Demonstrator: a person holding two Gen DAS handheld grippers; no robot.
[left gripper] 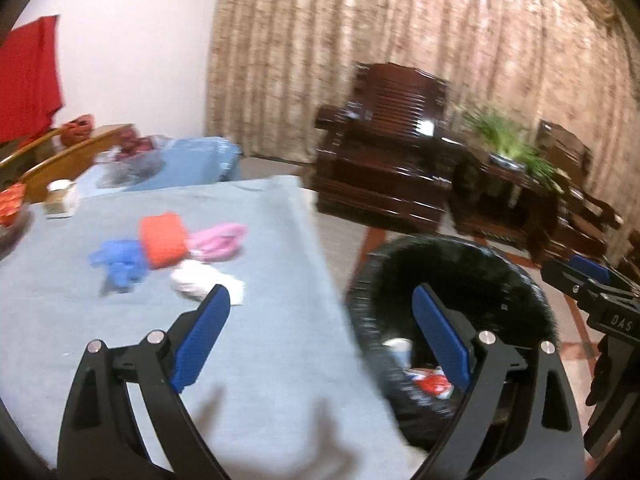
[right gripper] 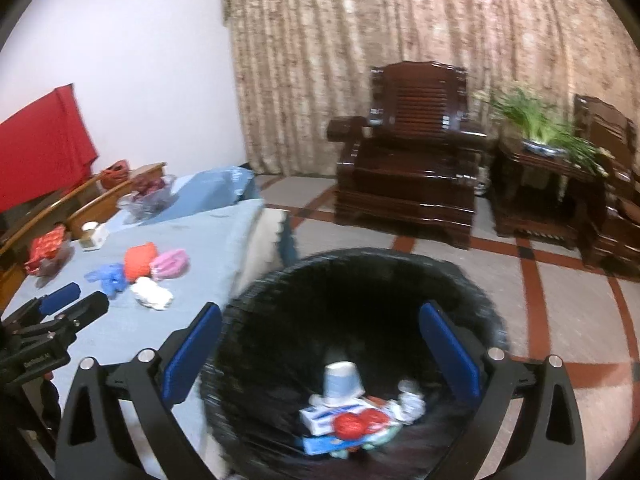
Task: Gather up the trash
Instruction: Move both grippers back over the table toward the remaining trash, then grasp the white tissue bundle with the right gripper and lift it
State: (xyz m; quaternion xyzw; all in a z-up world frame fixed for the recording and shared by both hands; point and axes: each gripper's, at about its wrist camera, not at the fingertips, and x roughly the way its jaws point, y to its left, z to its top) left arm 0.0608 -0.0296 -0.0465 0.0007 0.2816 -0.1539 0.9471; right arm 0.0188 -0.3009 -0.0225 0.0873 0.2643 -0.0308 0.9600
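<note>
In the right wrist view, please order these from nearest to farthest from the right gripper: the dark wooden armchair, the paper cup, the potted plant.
From the right gripper:
1. Paper cup, inside the black bin directly below.
2. Dark wooden armchair, across the floor, ahead.
3. Potted plant, on the side table, far right.

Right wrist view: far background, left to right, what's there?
Red cloth → curtain → dark wooden armchair → potted plant on a side table → second wooden chair.

left gripper [left gripper: 321, 308] empty, right gripper [right gripper: 321, 326] jaws spread
</note>
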